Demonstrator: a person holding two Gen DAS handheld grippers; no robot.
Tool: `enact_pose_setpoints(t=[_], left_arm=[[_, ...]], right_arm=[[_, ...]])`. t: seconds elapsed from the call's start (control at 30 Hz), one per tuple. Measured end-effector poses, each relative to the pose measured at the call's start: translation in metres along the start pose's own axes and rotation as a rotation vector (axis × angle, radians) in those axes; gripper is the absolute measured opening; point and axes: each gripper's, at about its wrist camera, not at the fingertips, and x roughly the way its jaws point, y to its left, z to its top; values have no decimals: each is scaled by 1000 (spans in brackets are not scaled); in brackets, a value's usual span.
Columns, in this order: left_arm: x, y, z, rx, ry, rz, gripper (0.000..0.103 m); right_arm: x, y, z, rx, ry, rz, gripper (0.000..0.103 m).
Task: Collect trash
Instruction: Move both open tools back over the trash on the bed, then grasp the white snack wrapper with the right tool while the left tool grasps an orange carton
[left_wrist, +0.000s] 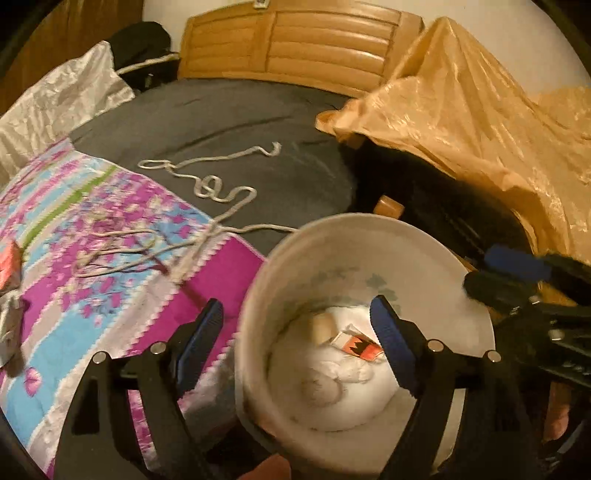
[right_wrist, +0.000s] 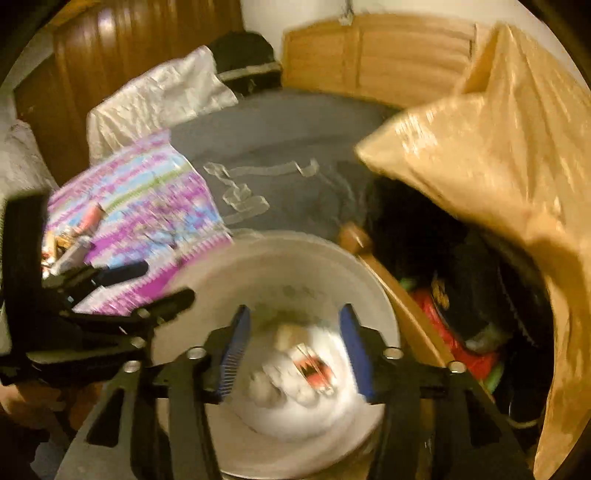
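A white waste bin (left_wrist: 476, 314) stands beside the bed, holding crumpled white tissue and a small orange-and-black wrapper (left_wrist: 358, 345). My left gripper (left_wrist: 297, 314) is open, its fingers straddling the bin's near-left rim. In the right wrist view, which is blurred by motion, my right gripper (right_wrist: 293, 334) is open and empty above the bin (right_wrist: 229, 266), with the wrapper (right_wrist: 314, 367) below it. More trash, a red-orange packet (left_wrist: 8, 264) and silver wrappers (right_wrist: 70, 243), lies on the floral quilt (left_wrist: 103, 236) at the left.
A white cord (left_wrist: 218, 184) snakes across the grey sheet and quilt. A white pillow (left_wrist: 62, 96) and wooden headboard (left_wrist: 295, 40) are at the back. A gold cloth (left_wrist: 480, 122) drapes over clutter at the right, beside a wooden bed frame (right_wrist: 402, 295).
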Motion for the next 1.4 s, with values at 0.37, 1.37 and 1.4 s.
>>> enact_pose_setpoints(t=[0.37,1.37,1.4], left_arm=[[-117,158,-58,-167,-124,306,81],[-115,482,-121,-775,-60,472,22],[-114,483,-122,-774,-59,474,20]], right_arm=[[-22,170,25,-226,-198,317,83],[106,378,18,-247,129,692,66],[111,380,19,-242,134,696,65]])
